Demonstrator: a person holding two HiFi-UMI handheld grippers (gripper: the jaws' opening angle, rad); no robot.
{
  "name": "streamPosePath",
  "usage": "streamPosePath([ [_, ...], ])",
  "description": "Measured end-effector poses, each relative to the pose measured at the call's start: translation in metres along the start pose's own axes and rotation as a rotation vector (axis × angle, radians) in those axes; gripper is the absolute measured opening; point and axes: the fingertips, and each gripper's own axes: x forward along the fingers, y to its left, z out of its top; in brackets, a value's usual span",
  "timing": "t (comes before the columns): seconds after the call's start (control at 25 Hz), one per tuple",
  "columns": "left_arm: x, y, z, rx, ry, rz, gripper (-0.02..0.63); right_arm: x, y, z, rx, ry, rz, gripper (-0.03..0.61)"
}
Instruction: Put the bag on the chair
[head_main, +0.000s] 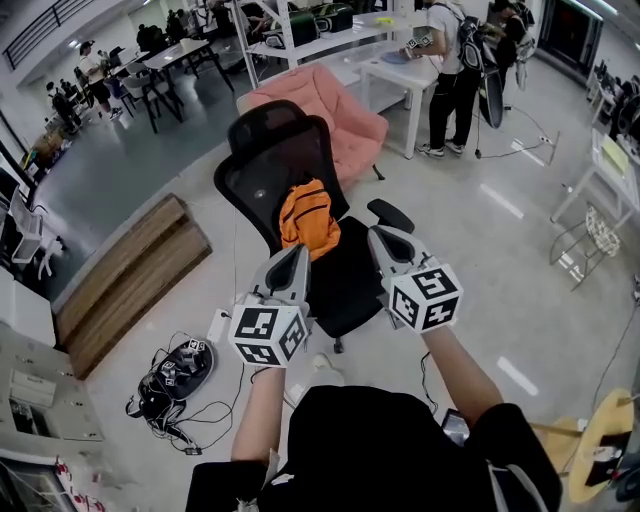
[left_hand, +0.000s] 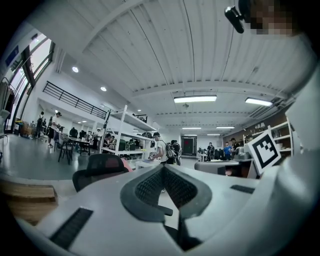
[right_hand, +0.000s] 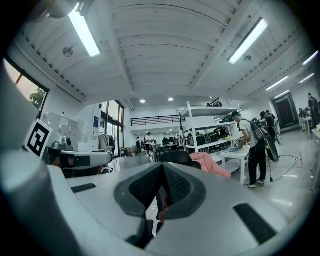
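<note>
So the orange bag (head_main: 308, 220) is found sitting on the seat of the black chair (head_main: 270, 150), propped against the backrest, just past the tips of the left gripper (head_main: 298, 256) and ahead-left of the right gripper (head_main: 382, 240). Both pairs of jaws are pressed together, nothing held. A pink armchair (head_main: 335, 118) can be seen further out beyond both.

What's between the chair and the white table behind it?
A pink lounger sits on the floor between the chair and the white table; the head view shows it.
</note>
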Motion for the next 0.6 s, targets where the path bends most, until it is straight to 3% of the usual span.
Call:
streamPosePath([
  [0.32, -0.003, -0.006, -0.006, -0.067, 0.006, -0.017, 0.011, -0.008, -0.001, -0.004, 0.013, -0.001, 0.005, 0.002],
  [0.6, -0.007, -0.004, -0.012, -0.063, 0.022, 0.004, 0.011, -0.009, 0.0, -0.006, 0.023, 0.001, 0.012, 0.002],
])
